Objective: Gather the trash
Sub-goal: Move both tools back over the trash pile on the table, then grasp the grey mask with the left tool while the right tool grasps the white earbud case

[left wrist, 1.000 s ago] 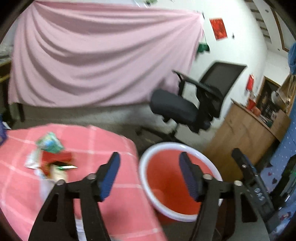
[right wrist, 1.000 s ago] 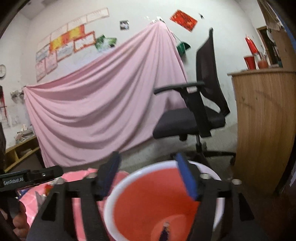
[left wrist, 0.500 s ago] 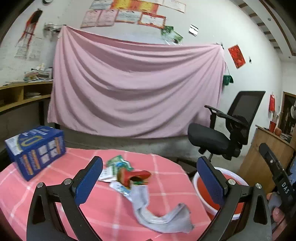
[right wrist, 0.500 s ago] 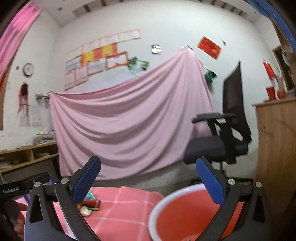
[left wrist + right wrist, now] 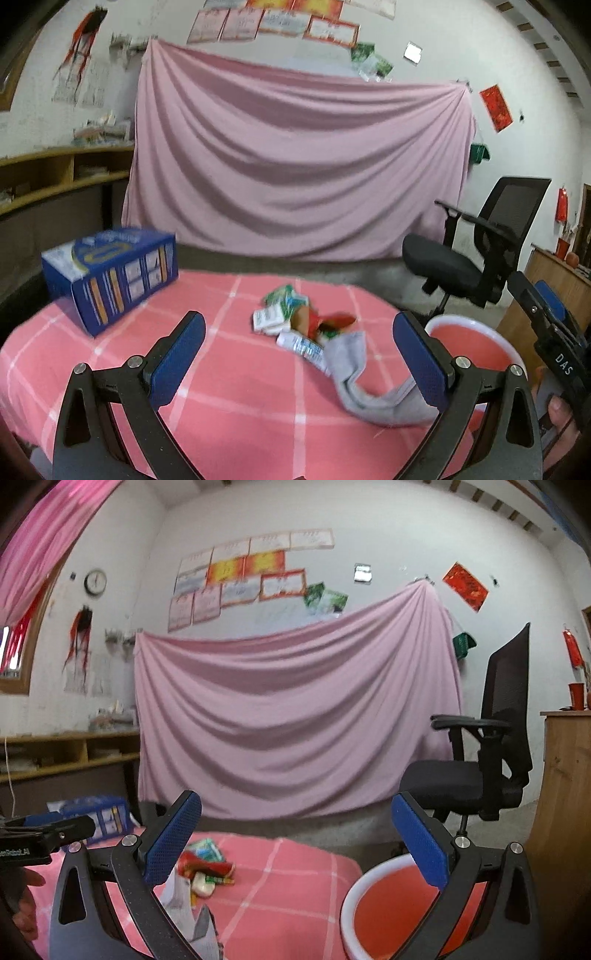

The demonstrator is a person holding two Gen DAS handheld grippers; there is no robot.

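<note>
Both grippers are spread wide and hold nothing. In the left wrist view the left gripper (image 5: 299, 354) frames the lower middle of the picture, hovering above the pink checked table (image 5: 110, 369). The trash (image 5: 295, 317), a small heap of green, white and red wrappers, lies just above centre of that view, with a grey sock (image 5: 365, 387) trailing from it toward the lower right. A blue box (image 5: 110, 273) stands at the left of the frame, well apart from the heap.

The bin (image 5: 476, 343), white-rimmed and red inside, sits at the right edge, beside and below the table. In the right wrist view the right gripper (image 5: 295, 845) hangs over the gap between table and bin (image 5: 391, 912); only the bin's upper wall shows, so its contents cannot be told.

Judged from this, most of the collecting remains: the heap is untouched on the table and neither gripper is yet at it. Whether the sock or box count as trash is unclear.
</note>
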